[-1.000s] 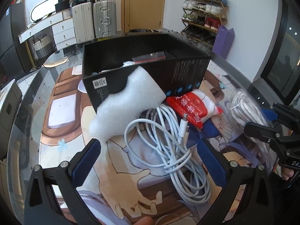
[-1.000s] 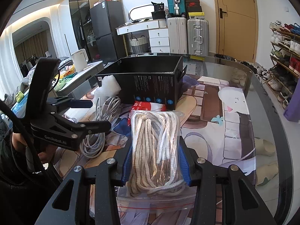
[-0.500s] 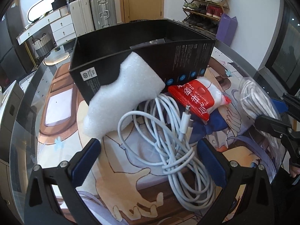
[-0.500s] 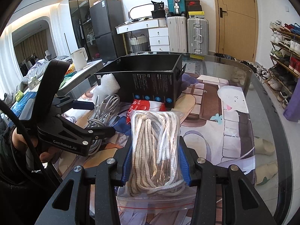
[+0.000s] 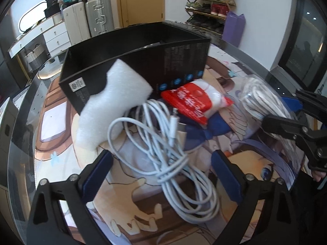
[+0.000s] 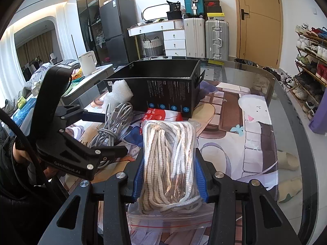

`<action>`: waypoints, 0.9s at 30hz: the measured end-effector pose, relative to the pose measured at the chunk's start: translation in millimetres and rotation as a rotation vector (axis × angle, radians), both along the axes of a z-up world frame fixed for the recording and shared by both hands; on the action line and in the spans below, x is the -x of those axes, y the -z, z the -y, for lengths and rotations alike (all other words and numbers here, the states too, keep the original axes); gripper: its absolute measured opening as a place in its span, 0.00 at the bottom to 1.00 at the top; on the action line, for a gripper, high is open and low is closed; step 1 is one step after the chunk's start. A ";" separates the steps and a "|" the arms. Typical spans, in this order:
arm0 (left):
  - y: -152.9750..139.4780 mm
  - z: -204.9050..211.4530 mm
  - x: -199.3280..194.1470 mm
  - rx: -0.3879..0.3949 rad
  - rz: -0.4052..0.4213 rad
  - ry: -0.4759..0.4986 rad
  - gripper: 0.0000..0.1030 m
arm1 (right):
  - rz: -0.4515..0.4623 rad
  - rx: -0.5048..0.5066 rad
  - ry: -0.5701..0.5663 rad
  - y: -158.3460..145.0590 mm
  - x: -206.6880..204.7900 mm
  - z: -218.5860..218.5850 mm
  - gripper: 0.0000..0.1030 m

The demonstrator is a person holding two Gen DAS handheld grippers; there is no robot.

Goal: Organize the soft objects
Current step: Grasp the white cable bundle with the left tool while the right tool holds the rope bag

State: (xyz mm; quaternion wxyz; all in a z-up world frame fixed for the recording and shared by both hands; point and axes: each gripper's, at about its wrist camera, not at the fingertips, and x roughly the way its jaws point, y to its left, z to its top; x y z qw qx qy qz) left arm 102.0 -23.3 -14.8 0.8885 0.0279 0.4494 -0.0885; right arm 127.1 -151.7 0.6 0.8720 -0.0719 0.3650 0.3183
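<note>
A coiled white cable (image 5: 163, 153) lies on the cartoon-print table mat, between the spread fingers of my left gripper (image 5: 160, 163). Its jaws are closing, and the pads stand clear of the cable. A white foam piece (image 5: 114, 102) leans on an open black box (image 5: 143, 61), and a red-and-white packet (image 5: 194, 102) lies at the box's foot. My right gripper (image 6: 170, 175) is shut on a clear zip bag of cream laces (image 6: 169, 149), which rests on the table. In the right wrist view the left gripper (image 6: 112, 134) hovers over the cable (image 6: 114, 122).
The glass-topped table (image 6: 255, 143) has a curved edge at the right. Beyond it stand a shoe rack (image 6: 310, 57), suitcases (image 6: 206, 36) and a white drawer unit (image 6: 173, 40). A person's dark sleeve (image 6: 12, 163) is at the left.
My left gripper has dropped closer over the cable coil and rolled slightly, and its fingers have come in a little. The right gripper and its bag have stayed still.
</note>
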 end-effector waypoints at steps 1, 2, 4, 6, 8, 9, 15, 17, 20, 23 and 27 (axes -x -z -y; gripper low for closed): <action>-0.2 1.3 2.4 0.000 0.007 0.006 0.90 | 0.001 0.000 0.000 -0.7 0.3 0.3 0.42; -0.8 2.0 3.8 -0.005 0.015 0.010 0.87 | 0.002 0.001 0.001 -1.5 0.6 0.1 0.42; -3.7 2.3 6.1 -0.001 0.034 0.017 0.70 | 0.003 0.001 0.000 -1.9 0.9 0.3 0.42; -5.7 1.9 7.0 0.003 0.043 0.023 0.58 | 0.004 0.001 -0.002 -3.3 1.4 0.3 0.42; -7.9 1.0 8.7 0.005 0.049 0.038 0.49 | 0.007 0.001 -0.002 -4.4 1.8 0.4 0.42; -9.0 1.2 9.3 0.004 0.050 0.047 0.42 | 0.006 0.001 -0.002 -4.7 1.8 0.6 0.42; -12.5 -1.6 17.2 0.079 0.049 0.078 0.28 | 0.012 0.002 0.007 -7.8 3.0 3.5 0.42; -16.2 -2.6 22.0 0.086 0.065 0.082 0.28 | 0.016 0.000 0.011 -10.1 3.9 4.4 0.42; -24.4 -7.6 28.8 0.114 0.094 0.078 0.28 | 0.021 -0.003 0.013 -12.5 5.0 5.0 0.42; -35.4 -12.7 33.2 0.126 0.136 0.071 0.28 | 0.030 -0.006 0.009 -15.3 6.8 4.1 0.42; -45.5 -22.7 40.0 0.144 0.174 0.059 0.28 | 0.036 -0.008 0.004 -18.4 8.1 2.3 0.42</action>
